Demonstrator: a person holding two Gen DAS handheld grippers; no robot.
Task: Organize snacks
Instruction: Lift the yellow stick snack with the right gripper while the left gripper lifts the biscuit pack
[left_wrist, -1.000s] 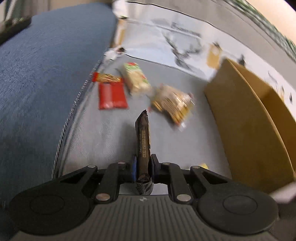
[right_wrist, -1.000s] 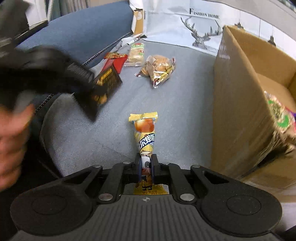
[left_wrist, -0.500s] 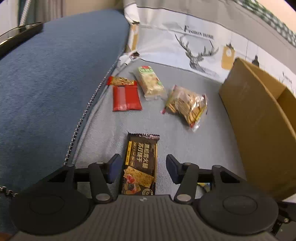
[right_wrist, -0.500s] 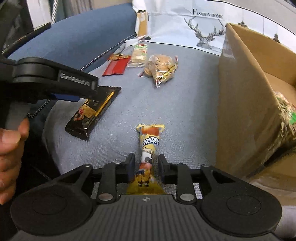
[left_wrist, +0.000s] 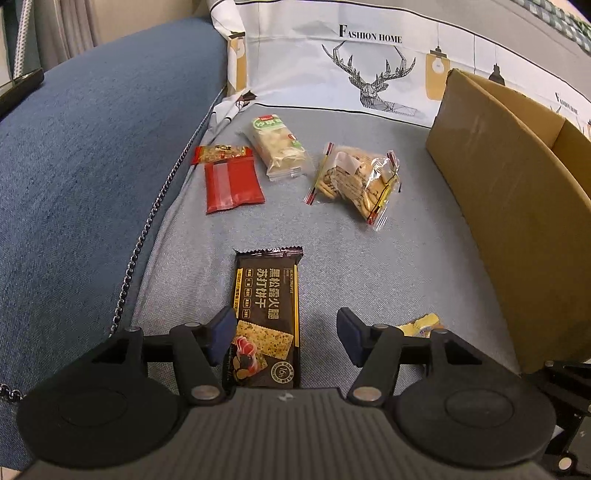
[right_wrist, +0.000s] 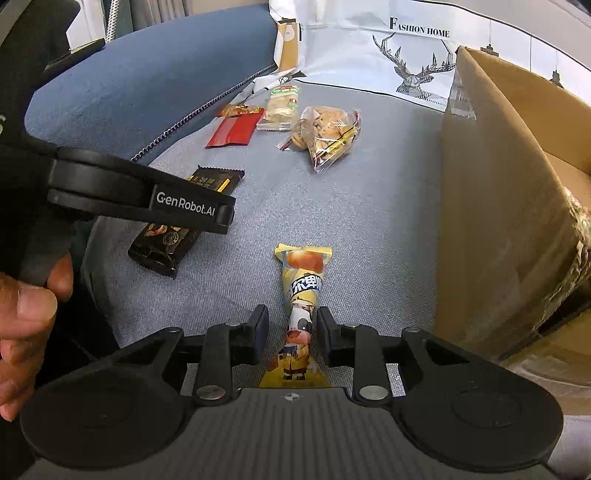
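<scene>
A black cracker packet lies flat on the grey cushion between the jaws of my left gripper. Those jaws are opening, and the pads do not press the packet. In the right wrist view one left finger hangs over that packet, held by a hand. My right gripper is open around a yellow snack packet, which rests on the cushion. The yellow packet's tip shows in the left wrist view. A cardboard box stands at the right.
Farther back lie a red packet, a small orange bar, a green-and-white packet and a clear bag of biscuits. A blue sofa arm rises at the left. A deer-print cushion stands behind.
Both grippers went from shut to open. The black packet, held upright before, now lies flat on the cushion. The yellow packet has been let go and rests on the cushion.
</scene>
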